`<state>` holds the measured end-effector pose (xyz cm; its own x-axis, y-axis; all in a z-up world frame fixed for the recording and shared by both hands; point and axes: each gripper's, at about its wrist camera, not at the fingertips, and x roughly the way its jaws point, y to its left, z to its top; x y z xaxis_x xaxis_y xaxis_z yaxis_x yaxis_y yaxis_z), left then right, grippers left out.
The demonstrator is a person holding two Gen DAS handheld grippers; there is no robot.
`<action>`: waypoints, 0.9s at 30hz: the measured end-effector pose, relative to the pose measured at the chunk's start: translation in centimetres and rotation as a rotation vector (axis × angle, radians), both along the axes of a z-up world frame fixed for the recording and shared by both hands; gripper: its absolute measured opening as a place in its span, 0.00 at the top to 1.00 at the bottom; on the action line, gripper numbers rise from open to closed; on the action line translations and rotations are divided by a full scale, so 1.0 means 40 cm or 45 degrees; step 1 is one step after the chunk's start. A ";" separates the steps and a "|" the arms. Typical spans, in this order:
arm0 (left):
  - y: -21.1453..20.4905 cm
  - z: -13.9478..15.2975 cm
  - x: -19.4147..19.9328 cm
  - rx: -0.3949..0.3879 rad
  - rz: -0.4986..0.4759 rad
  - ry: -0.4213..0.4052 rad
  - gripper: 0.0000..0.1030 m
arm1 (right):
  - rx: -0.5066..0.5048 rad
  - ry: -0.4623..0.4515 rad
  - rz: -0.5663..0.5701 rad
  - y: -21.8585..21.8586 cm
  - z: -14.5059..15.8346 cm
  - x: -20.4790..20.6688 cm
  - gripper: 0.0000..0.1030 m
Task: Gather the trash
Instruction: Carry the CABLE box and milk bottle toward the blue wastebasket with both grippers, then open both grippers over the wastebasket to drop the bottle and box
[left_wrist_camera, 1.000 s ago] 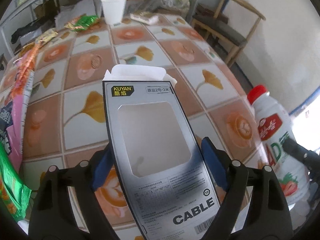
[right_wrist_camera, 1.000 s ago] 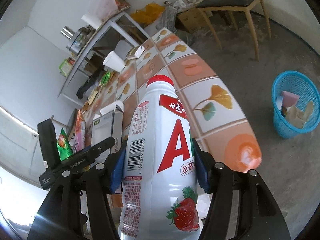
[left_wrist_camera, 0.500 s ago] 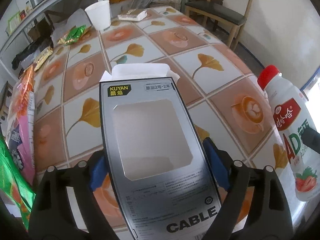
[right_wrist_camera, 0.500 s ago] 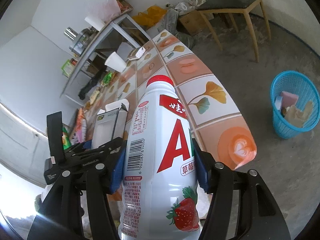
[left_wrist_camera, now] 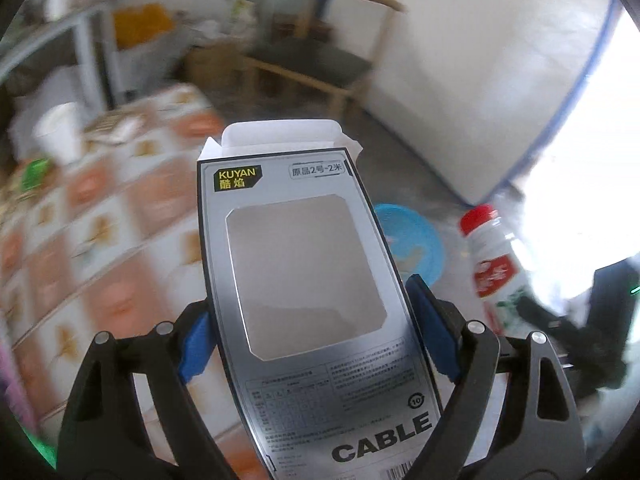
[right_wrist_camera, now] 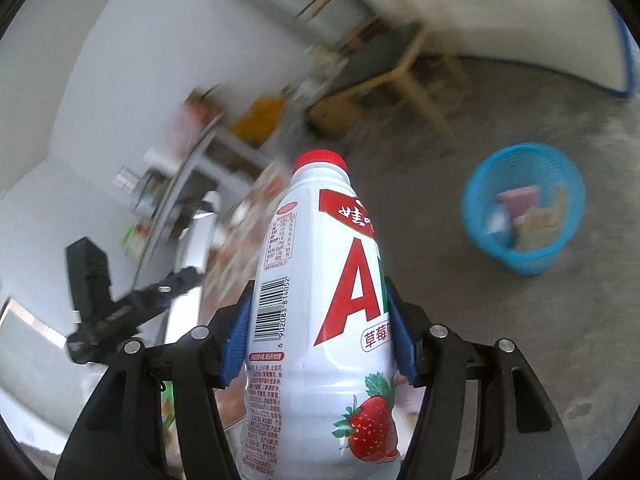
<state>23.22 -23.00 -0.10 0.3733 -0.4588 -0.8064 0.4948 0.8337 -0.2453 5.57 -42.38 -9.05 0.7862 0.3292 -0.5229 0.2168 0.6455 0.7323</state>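
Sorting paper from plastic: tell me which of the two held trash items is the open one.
The grey cable box in the left gripper: its top flap stands open. The strawberry drink bottle in the right gripper keeps its red cap on.

We hold the empty cable box between our left gripper's blue fingers, above the table edge; blue wastebasket and strawberry milk bottle beyond.

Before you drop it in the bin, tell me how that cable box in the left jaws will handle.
The cable box is probably light: its window shows nothing inside and its top flap stands open. It looks like thin card, so it may buckle if the left gripper squeezes harder. Flat and light, it could flutter rather than fall straight into the blue basket.
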 end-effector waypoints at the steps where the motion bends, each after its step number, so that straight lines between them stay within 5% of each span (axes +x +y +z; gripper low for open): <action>1: -0.043 -0.003 0.014 -0.018 -0.042 0.031 0.20 | 0.003 0.023 -0.055 -0.037 -0.009 -0.012 0.43; 8: -0.401 -0.137 0.123 0.040 -0.266 0.220 0.20 | 0.068 0.209 -0.273 -0.223 -0.137 0.007 0.43; 13: -0.573 -0.242 0.216 0.046 -0.247 0.242 0.19 | 0.168 0.306 -0.375 -0.335 -0.262 0.114 0.42; 21: -0.737 -0.349 0.306 0.034 -0.233 0.326 0.17 | 0.157 0.378 -0.508 -0.448 -0.407 0.243 0.35; 27: -0.706 -0.299 0.280 -0.074 -0.274 0.305 0.17 | 0.137 0.367 -0.564 -0.472 -0.407 0.195 0.35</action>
<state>34.44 -51.23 -12.04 0.0657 -0.5542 -0.8298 0.5808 0.6975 -0.4198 13.39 -61.28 -25.32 0.6917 0.0618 -0.7196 0.6533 0.3713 0.6598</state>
